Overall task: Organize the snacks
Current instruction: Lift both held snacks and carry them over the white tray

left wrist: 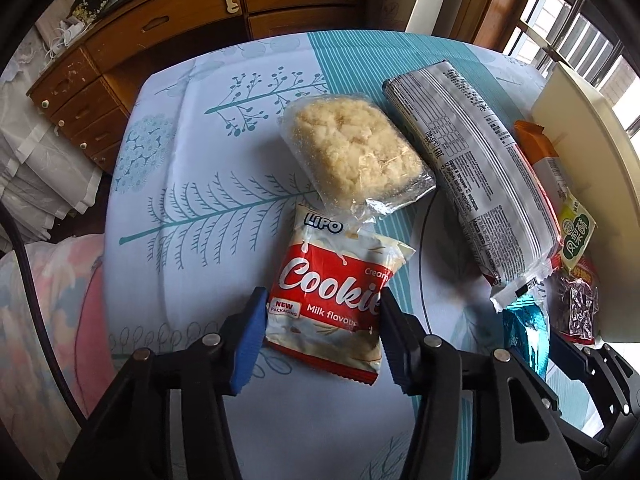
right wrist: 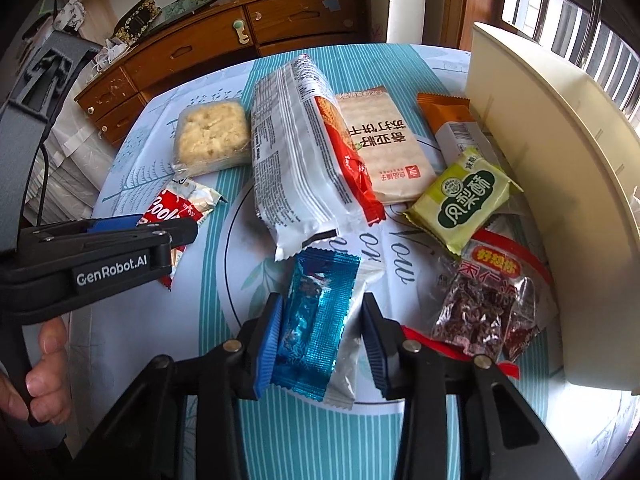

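Left gripper [left wrist: 324,332]: jaws apart, straddling red cookie packet [left wrist: 334,284] on desk [left wrist: 192,168]; contact with the pads not discernible. Right gripper [right wrist: 322,344]: jaws apart around blue foil packet [right wrist: 316,320], at 6 o'clock of long grey biscuit pack [right wrist: 292,168]. Clear-wrapped crumble cake [left wrist: 352,152] at 12 o'clock of cookie packet. Cream bin [right wrist: 560,184] at 3 o'clock, green pastry packet [right wrist: 464,200] just beside.

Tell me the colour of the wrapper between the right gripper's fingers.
Shiny blue foil wrapper, clearest in the right wrist view.
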`<state>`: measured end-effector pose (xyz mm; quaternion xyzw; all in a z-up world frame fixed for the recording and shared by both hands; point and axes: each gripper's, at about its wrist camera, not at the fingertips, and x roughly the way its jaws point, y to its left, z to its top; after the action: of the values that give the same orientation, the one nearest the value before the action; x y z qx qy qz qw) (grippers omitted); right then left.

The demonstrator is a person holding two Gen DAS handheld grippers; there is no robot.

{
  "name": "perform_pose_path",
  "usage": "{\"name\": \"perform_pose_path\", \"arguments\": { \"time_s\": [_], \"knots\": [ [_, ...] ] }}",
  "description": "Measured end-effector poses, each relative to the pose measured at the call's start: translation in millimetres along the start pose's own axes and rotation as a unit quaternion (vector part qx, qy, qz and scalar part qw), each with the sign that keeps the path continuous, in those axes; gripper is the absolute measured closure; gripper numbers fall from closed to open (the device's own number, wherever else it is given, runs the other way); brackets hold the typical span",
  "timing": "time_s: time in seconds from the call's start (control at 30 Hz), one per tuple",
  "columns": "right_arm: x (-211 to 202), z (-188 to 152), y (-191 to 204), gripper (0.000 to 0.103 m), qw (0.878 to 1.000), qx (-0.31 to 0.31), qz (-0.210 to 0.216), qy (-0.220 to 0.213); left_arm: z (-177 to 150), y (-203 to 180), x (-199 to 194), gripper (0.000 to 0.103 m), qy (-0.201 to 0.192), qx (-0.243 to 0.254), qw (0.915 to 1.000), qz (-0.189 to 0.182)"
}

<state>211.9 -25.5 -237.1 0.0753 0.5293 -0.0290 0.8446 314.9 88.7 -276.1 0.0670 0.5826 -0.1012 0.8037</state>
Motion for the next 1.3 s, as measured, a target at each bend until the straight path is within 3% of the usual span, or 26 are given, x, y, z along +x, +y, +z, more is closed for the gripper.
{"name": "perform_pose_path", "arguments": {
  "time_s": [0.5, 0.87, 1.3],
  "knots": [
    [-53, -3, -7, 0.064, 0.998, -0.038, 0.043, -0.025, -22, -17, -75, 0.051, -0.031, -0.046, 0.9984, -0.003],
    [-111, -8, -38, 0.064, 0.993, -0.073, 0.063, -0.065, -45, -70, -135, 0.051, -0.061, -0.058, 0.9963, -0.019],
    [-173, -12, -97, 0.064, 0.983, -0.126, 0.054, -0.123, -58, -144, -192, 0.051, -0.140, -0.075, 0.9851, -0.066]
  ]
}}
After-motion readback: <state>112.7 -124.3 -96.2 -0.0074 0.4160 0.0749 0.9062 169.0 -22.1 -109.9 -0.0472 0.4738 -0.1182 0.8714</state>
